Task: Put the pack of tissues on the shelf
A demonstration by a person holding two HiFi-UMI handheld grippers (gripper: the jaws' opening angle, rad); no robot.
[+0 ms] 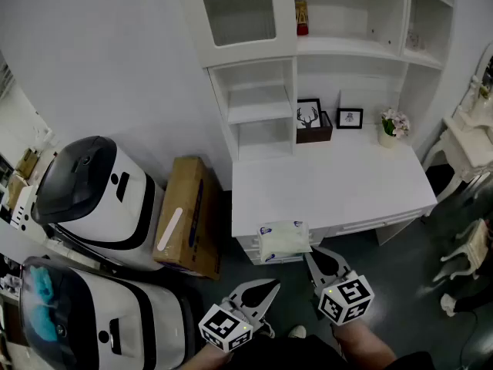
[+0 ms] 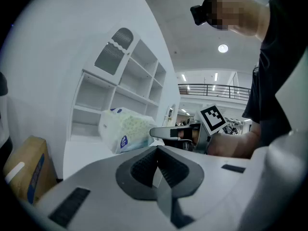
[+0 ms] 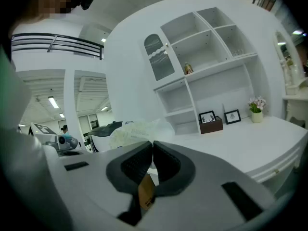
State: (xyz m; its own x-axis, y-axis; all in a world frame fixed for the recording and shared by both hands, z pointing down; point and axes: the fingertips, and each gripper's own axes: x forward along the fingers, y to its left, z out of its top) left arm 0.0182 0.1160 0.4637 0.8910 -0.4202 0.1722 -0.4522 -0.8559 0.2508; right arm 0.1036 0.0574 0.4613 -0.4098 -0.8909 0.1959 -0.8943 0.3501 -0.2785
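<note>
Jaws of the right gripper (image 1: 309, 256) are pinching the pack of tissues (image 1: 283, 239) by its near corner at the front edge of the worktop (image 1: 347, 183). The pack's long axis is running along that edge. The left gripper (image 1: 273, 286), jaws pressed together and empty, is waiting farther off.

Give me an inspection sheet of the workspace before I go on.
Surface: white desk, mostly bare.
Job's things: tissues at the desk's front edge; left shelves bare.
Clutter: frames, brown box, flowers, jar.
Grippers: left gripper shut, empty; right gripper shut, tip by the tissues.
Cables: nothing seen.
Surroundings: cardboard box, two white machines on the floor.
</note>
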